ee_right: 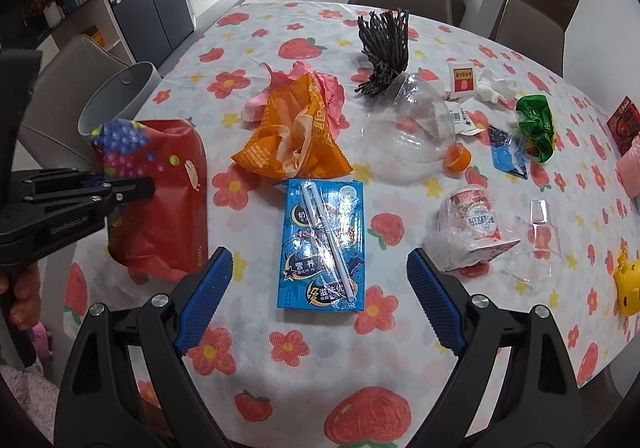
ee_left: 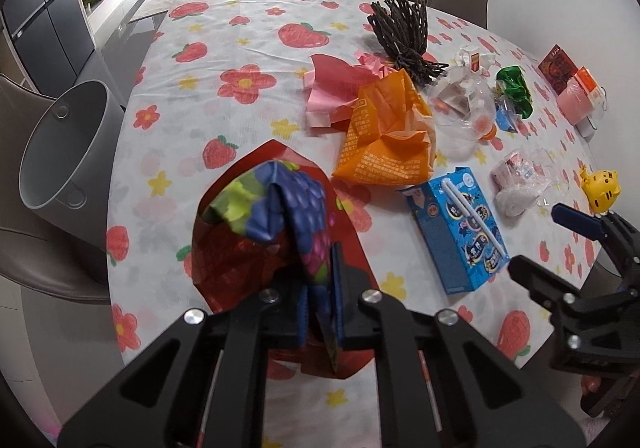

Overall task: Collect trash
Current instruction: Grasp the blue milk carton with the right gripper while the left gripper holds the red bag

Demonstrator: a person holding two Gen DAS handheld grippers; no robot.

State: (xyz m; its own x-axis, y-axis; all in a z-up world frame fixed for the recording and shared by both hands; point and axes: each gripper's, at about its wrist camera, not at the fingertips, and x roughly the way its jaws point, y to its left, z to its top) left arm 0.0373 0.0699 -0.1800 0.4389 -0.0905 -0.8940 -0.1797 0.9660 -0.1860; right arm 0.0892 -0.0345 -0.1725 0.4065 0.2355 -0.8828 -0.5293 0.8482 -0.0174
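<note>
At the bench's left edge, beside the grey bin [ee_left: 64, 144], my left hand-held gripper [ee_left: 320, 312] is pressed together on the red snack bag [ee_left: 236, 248], its blue pads pinching the bag's grape-printed top fold while the red body hangs below, low over the flowered cloth. To finish this step well I judge I should keep that pinch firm, since the bag is slick and limp, lift it clear of the cloth, then carry it left until it hangs over the bin's open mouth before letting the pads part; releasing short of the rim would likely drop it on the chair [ee_left: 48, 248] beside the bin. Right of the bag lies more trash: an orange wrapper [ee_left: 384, 136] against pink paper [ee_left: 328, 88], and nearer me the blue drink carton [ee_right: 324, 244] flat on the bench with its straw still taped on. My right hand-held gripper [ee_right: 320, 300] hovers spread wide, holding nothing, with the carton directly ahead between its two fingers; I judge it well placed to take the carton next across its narrow sides. Further right of the carton sit a crushed clear bottle [ee_right: 404, 140], a plastic-wrapped cup [ee_right: 468, 232], a clear tumbler [ee_right: 536, 244] and a yellow toy [ee_right: 628, 288].
</note>
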